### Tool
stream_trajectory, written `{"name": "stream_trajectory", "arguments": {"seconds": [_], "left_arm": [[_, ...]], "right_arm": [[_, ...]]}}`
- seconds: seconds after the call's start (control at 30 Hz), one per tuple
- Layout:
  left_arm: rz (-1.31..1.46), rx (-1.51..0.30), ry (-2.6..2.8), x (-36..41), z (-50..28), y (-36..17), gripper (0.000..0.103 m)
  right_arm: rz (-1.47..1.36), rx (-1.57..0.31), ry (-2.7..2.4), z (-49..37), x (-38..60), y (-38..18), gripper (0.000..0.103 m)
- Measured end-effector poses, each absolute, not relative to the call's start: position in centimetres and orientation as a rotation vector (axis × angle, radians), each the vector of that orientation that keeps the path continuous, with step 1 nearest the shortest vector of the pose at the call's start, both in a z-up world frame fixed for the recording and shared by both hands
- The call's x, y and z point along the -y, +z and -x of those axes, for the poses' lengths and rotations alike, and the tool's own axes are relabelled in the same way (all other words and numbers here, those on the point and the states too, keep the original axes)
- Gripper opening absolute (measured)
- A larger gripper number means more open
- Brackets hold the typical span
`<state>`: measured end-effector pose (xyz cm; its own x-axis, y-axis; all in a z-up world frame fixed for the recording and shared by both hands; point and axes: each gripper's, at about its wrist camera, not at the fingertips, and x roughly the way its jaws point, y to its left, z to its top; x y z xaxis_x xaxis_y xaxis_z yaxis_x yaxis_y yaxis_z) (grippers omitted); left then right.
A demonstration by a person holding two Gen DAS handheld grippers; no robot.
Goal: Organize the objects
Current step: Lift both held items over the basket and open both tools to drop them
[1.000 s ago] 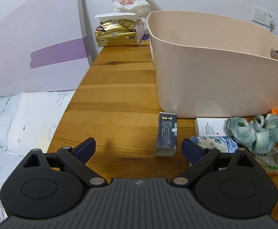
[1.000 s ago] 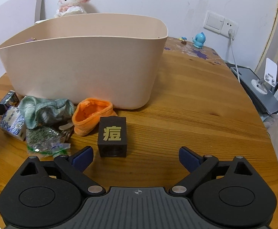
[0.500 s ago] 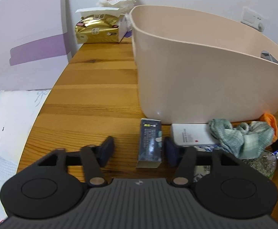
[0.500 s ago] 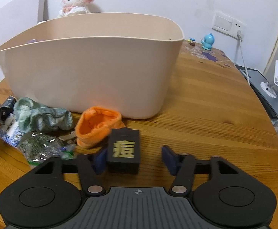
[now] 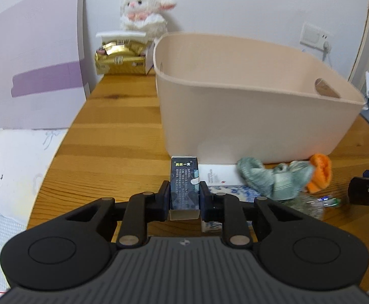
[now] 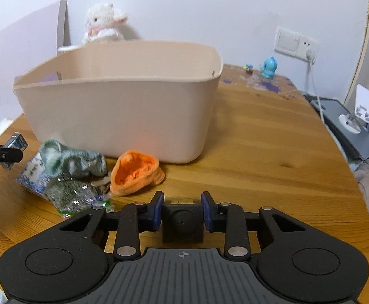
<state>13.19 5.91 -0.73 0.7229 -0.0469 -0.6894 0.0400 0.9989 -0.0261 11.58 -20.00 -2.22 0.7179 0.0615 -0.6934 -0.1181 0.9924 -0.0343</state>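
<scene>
A: Table: varnished wood, smooth, visible grain. Tub: matt beige plastic.
B: Socks, 2: green ribbed knit, orange fuzzy cloth. Toy lamb: white plush. Small box: printed card, slight sheen.

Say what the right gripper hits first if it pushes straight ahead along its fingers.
Likely the beige bin's near wall. The right gripper, shut on the black cube, points there; the orange sock lies just left.

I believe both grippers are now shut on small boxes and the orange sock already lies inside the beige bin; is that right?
Not quite. The orange sock is not inside the beige bin; the right wrist view shows it on the wooden table in front of the bin. The rest holds: the left gripper is shut on the dark blue box, the right gripper on the black box.
</scene>
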Motion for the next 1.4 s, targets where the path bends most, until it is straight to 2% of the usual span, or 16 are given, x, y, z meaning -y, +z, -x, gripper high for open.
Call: {"name": "stream_trajectory", "arguments": {"seconds": [0.47, 0.83, 1.07, 1.4], "left_arm": [[0.006, -0.582, -0.093, -3.9, -10.5, 6.1, 0.025], [-0.011, -0.531, -0.101, -1.8, -16.0, 9.2, 0.025], [-0.022, -0.617, -0.072, -0.9, -21.2, 7.0, 0.025], [-0.039, -0.769, -0.049, -0.4, -25.8, 2.5, 0.025]], "right_arm": [[0.085, -0.597, 0.126, -11.0, 21.6, 4.7, 0.029], [0.116, -0.462, 0.16, -15.9, 20.1, 10.2, 0.029], [0.131, -0.477, 0.173, -20.9, 18.2, 8.7, 0.029], [0.16, -0.637, 0.175, -25.1, 16.5, 2.2, 0.029]]}}
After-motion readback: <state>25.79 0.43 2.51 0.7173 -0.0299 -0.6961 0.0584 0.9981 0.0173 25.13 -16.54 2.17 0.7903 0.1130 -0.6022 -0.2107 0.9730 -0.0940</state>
